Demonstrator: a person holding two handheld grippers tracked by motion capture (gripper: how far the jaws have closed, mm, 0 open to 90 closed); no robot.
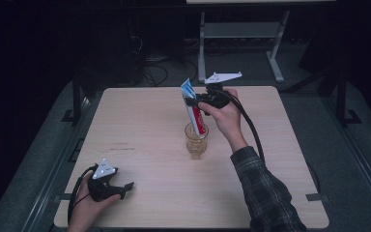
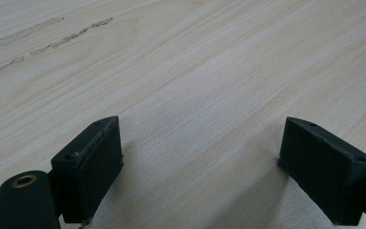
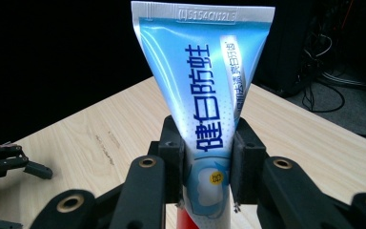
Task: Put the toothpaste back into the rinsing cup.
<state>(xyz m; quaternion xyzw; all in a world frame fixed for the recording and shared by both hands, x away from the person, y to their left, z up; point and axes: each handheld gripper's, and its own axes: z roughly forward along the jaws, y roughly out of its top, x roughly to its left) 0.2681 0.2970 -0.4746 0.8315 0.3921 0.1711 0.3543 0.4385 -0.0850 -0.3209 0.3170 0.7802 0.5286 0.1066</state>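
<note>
A blue, white and red toothpaste tube (image 1: 192, 108) stands tilted with its lower end inside a clear glass cup (image 1: 196, 141) near the table's middle. My right gripper (image 1: 193, 101) is shut on the tube's upper part; in the right gripper view the tube (image 3: 205, 100) rises between the two black pads (image 3: 172, 157), crimped end up. My left gripper (image 1: 126, 187) rests low at the table's front left, jaws open. In the left gripper view its pads (image 2: 93, 162) stand wide apart over bare wood, nothing between them.
The light wooden table (image 1: 145, 125) has faint scuff marks (image 1: 121, 147) left of centre. Behind it stand a metal desk frame (image 1: 239, 38) and cables (image 1: 149, 67) on the dark floor. The left gripper (image 3: 9, 162) appears far off in the right gripper view.
</note>
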